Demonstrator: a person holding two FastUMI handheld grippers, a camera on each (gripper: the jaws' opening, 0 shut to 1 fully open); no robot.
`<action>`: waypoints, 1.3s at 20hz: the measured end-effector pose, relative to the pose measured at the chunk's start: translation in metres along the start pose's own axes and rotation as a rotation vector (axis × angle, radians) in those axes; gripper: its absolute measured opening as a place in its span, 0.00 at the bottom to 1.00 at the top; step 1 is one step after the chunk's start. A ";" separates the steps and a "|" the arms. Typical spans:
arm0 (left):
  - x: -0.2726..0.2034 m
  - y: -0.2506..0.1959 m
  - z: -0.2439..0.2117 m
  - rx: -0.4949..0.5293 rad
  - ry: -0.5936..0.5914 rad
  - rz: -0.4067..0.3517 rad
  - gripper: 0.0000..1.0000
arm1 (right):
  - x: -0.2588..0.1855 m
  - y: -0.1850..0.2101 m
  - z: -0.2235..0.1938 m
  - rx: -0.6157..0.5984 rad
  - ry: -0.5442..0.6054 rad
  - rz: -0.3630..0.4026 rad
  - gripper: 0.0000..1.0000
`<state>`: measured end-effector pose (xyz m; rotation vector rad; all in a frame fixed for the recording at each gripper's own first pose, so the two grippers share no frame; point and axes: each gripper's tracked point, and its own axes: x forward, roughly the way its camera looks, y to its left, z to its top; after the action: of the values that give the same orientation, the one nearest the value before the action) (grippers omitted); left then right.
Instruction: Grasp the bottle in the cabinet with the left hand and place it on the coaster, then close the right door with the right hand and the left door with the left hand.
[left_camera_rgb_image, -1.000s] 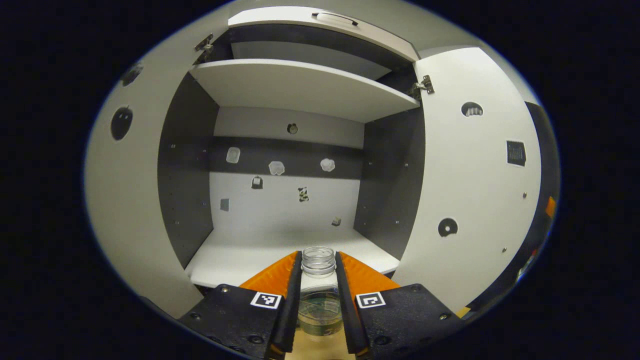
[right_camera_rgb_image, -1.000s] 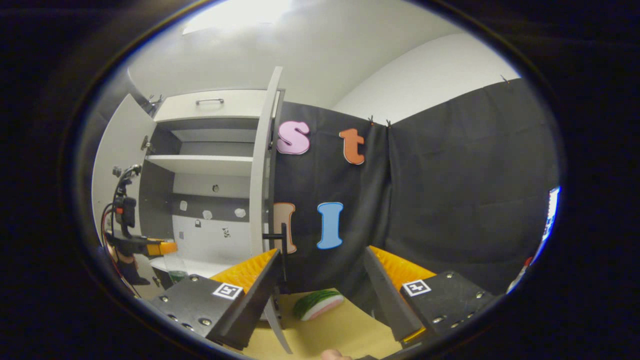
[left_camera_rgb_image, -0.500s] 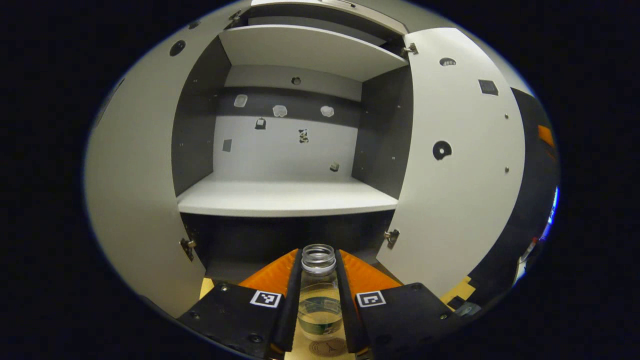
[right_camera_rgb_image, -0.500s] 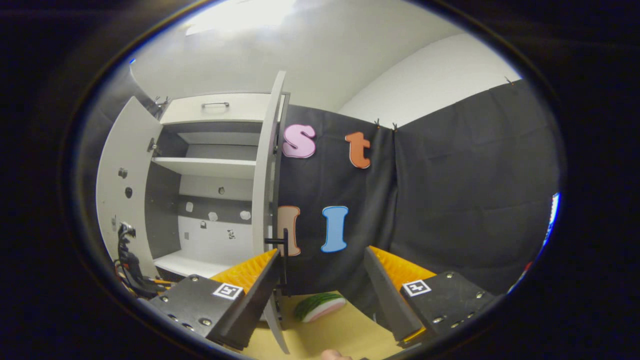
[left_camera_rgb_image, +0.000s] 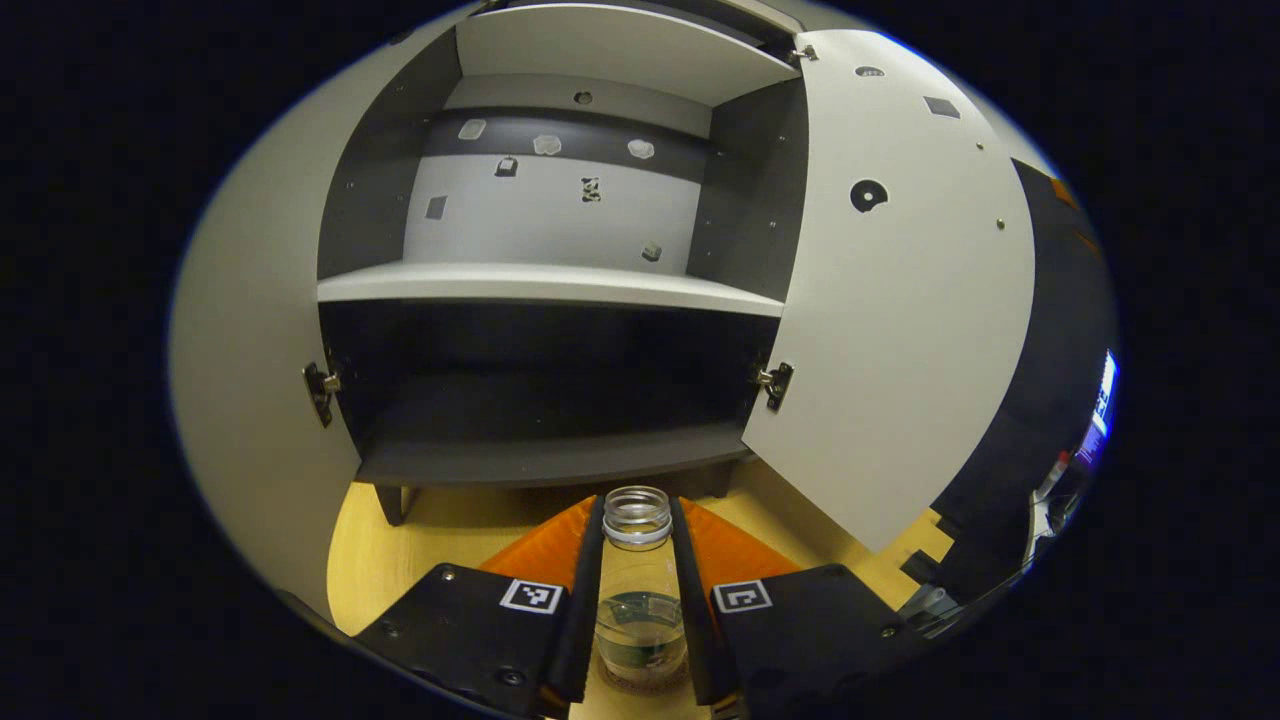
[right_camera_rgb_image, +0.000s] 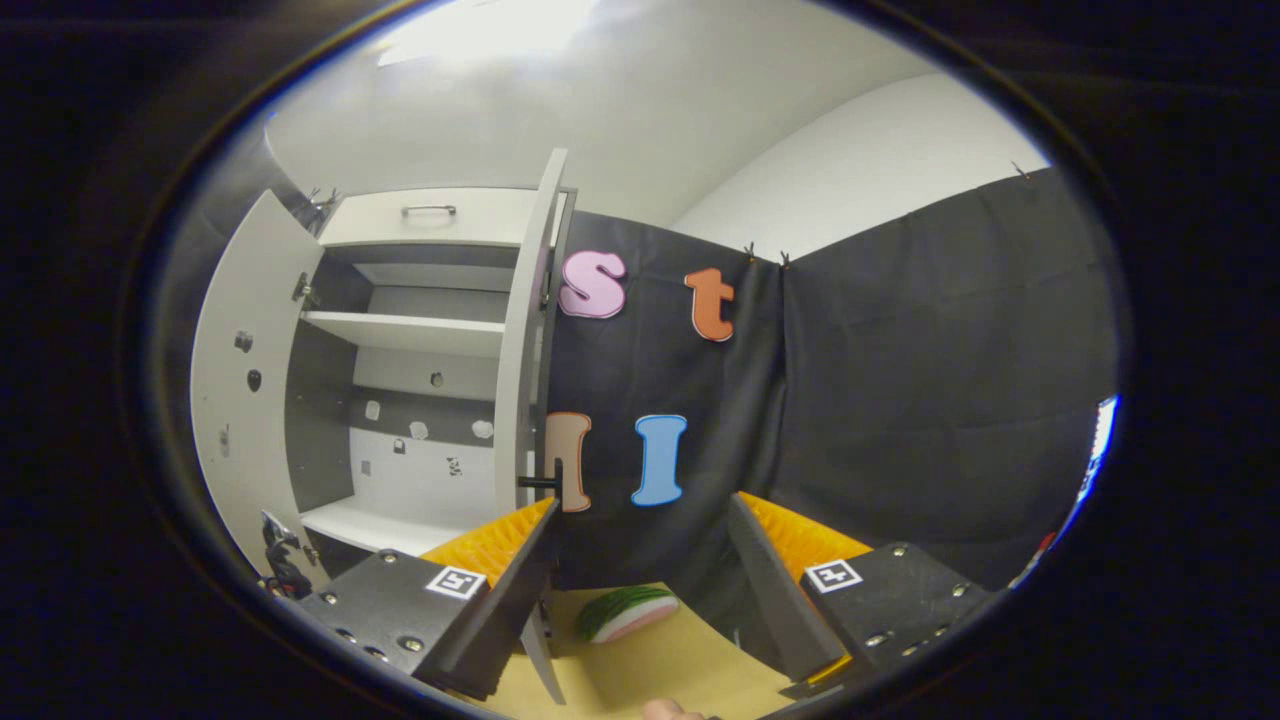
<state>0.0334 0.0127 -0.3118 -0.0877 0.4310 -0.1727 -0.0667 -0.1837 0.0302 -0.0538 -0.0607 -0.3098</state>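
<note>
A clear, uncapped bottle (left_camera_rgb_image: 638, 585) with a little liquid stands upright between the fingers of my left gripper (left_camera_rgb_image: 637, 510), which is shut on it. Its base sits right over a round coaster (left_camera_rgb_image: 640, 690) on the wooden table; whether they touch is hidden. Ahead, the cabinet stands open, with its left door (left_camera_rgb_image: 250, 350) and right door (left_camera_rgb_image: 900, 300) swung wide. In the right gripper view, my right gripper (right_camera_rgb_image: 643, 505) is open and holds nothing. It hovers just right of the right door's edge (right_camera_rgb_image: 518, 380) and its dark handle (right_camera_rgb_image: 545, 482). The left gripper (right_camera_rgb_image: 280, 560) shows low at the far left.
The white middle shelf (left_camera_rgb_image: 550, 285) and the dark bottom shelf (left_camera_rgb_image: 540, 460) hold nothing. A toy watermelon slice (right_camera_rgb_image: 625, 610) lies on the yellow table (right_camera_rgb_image: 650, 670) ahead of the right gripper. Black cloth hangs to the right of the cabinet.
My left gripper has come down out of the cabinet with the bottle, from shelf height to just above the table over the coaster. The right gripper has barely shifted.
</note>
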 end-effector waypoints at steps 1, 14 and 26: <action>0.001 0.000 -0.006 -0.007 0.005 0.002 0.41 | 0.000 -0.001 0.000 -0.003 -0.001 -0.002 1.00; -0.017 -0.005 -0.046 -0.037 0.045 0.027 0.53 | 0.009 0.010 -0.006 -0.010 0.010 0.029 1.00; -0.040 -0.025 -0.033 0.010 0.028 -0.022 0.76 | 0.015 0.021 -0.011 0.002 0.015 0.061 0.97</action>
<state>-0.0203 -0.0063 -0.3223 -0.0804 0.4569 -0.1980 -0.0452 -0.1687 0.0196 -0.0515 -0.0442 -0.2489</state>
